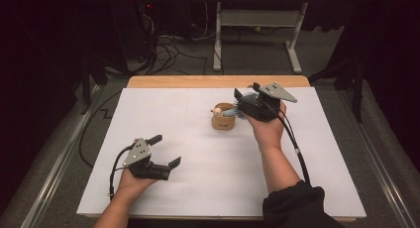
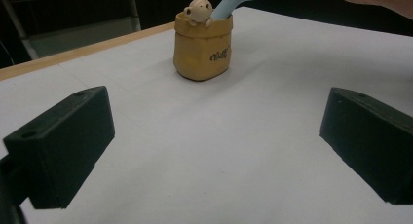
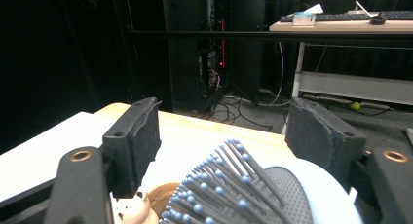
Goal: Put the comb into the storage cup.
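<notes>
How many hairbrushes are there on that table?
1: a pale blue plastic hairbrush with blue-tipped bristles, standing in the tan bag-shaped holder mid-table, between the right claw's jaws. More could be hidden inside.

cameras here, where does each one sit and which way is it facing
High view: above the table, looking forward and down; both forearms, left gripper, right gripper.
Left gripper view: low over the table, facing the bear pot; own jaws wide apart.
Right gripper view: just above the hairbrush, facing a dark rack.
Shared: pot, brush.

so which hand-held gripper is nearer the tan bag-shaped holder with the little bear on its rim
Right. The right hand-held gripper is just beside the tan bag-shaped holder, over the light blue hairbrush; the left hand-held gripper sits far off, near the table's front.
</notes>
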`<state>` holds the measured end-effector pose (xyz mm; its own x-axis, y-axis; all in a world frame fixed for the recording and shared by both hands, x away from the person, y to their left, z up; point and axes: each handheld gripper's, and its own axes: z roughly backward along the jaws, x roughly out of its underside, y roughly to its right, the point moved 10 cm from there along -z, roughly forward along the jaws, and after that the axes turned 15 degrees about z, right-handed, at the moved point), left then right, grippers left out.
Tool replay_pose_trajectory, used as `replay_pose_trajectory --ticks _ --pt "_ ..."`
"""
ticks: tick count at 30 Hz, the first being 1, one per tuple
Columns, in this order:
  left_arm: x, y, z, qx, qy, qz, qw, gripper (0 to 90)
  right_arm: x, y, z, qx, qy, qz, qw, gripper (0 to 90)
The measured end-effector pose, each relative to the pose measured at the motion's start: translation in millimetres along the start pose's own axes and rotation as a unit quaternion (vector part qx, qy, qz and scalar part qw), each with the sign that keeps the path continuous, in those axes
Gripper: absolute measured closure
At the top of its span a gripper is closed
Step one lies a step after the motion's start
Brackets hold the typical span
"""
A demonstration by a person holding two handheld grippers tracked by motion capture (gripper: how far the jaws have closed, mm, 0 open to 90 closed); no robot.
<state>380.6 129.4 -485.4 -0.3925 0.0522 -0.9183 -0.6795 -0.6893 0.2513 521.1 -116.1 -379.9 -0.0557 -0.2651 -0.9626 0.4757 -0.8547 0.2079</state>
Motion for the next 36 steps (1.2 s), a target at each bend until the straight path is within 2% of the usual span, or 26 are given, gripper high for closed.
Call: replay_pose_trajectory --ticks 17,24,36 --pt "0.5 -1.2 -0.2 -0.002 -0.001 0.001 1.0 0.0 -3.2 -1.5 11.5 0.0 -0.005 0.026 0.9997 14.6" --pt "0.4 -1.4 -0.1 -0.002 -0.001 0.001 1.0 0.0 -1.3 -4.4 15.7 -0.003 -0.008 0.036 0.9993 14.3" --pt "1.4 -2.3 -0.9 -0.005 -0.004 0.0 1.0 0.0 6.7 -5.3 26.9 -0.004 -0.019 0.038 0.9991 0.3"
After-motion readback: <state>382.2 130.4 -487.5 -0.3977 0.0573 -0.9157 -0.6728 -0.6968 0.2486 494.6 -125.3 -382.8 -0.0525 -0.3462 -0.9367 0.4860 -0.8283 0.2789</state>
